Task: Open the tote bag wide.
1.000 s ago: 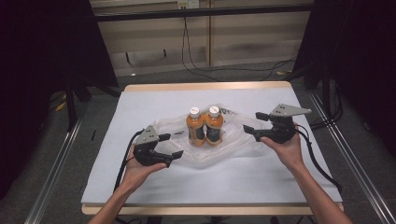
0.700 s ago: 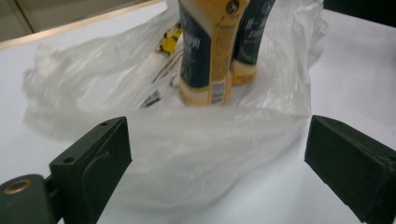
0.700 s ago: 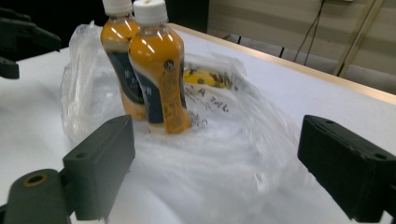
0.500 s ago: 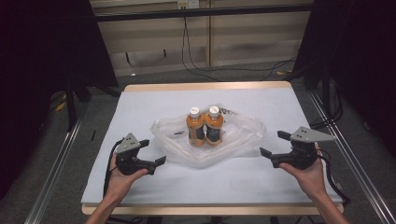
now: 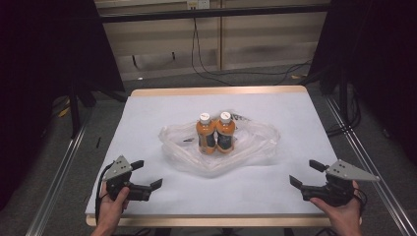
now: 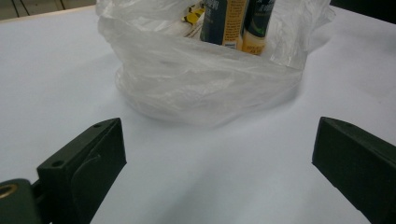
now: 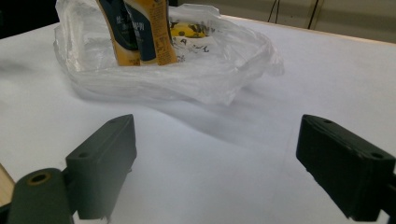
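Both hand-held grippers gape wide, empty: left (image 5: 146, 175) at seven o'clock, right (image 5: 307, 174) at five o'clock of the bag (image 5: 255, 142) holding two bottles (image 5: 216, 132).

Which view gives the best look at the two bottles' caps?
The high view: both white caps show on the upright bottles inside the plastic bag. The left gripper view and right gripper view cut the bottles off above their labels.

A white rectangular surface (image 5: 147, 128) with a pale wooden rim carries a crumpled clear plastic bag (image 5: 255, 145) near its middle, slightly toward the far edge. Two orange bottles with white caps (image 5: 216, 132) stand upright, side by side and touching, within the bag's spread-open folds.
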`<state>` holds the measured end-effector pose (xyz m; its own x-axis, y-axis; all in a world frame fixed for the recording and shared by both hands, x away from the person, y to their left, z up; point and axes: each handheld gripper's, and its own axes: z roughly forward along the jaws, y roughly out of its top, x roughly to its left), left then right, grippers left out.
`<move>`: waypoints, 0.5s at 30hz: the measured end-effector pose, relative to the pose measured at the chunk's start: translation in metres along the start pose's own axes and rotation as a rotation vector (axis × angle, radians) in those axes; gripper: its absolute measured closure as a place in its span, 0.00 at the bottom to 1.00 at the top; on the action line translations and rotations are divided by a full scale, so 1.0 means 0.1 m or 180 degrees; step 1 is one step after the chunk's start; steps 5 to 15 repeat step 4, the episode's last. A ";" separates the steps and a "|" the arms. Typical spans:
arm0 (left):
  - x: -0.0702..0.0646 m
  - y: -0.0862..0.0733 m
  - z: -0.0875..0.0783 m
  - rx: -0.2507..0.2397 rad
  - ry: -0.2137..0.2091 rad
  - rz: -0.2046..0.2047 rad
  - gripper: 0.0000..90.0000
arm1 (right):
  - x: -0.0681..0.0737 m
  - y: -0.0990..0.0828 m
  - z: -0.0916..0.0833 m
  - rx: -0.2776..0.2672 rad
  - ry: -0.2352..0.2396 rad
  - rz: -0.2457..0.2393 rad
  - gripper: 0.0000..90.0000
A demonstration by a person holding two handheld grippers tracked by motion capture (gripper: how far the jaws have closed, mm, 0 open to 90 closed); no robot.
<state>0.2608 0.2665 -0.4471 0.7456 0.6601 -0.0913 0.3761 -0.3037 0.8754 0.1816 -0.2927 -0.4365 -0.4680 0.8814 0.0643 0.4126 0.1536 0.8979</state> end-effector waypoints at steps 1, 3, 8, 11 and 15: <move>0.02 -0.02 -0.02 0.0057 -0.0021 -0.0031 0.03 | 0.00 -0.03 -0.01 0.0055 -0.0005 -0.0010 0.14; 0.04 -0.05 -0.09 0.0020 0.0116 -0.0008 0.03 | -0.03 -0.06 -0.03 0.0024 0.0053 0.0138 0.14; 0.07 -0.08 -0.10 -0.0012 0.0140 -0.0043 0.02 | -0.06 -0.06 -0.03 0.0008 0.0079 0.0221 0.12; 0.07 -0.08 -0.10 -0.0012 0.0140 -0.0043 0.02 | -0.06 -0.06 -0.03 0.0008 0.0079 0.0221 0.12; 0.07 -0.08 -0.10 -0.0012 0.0140 -0.0043 0.02 | -0.06 -0.06 -0.03 0.0008 0.0079 0.0221 0.12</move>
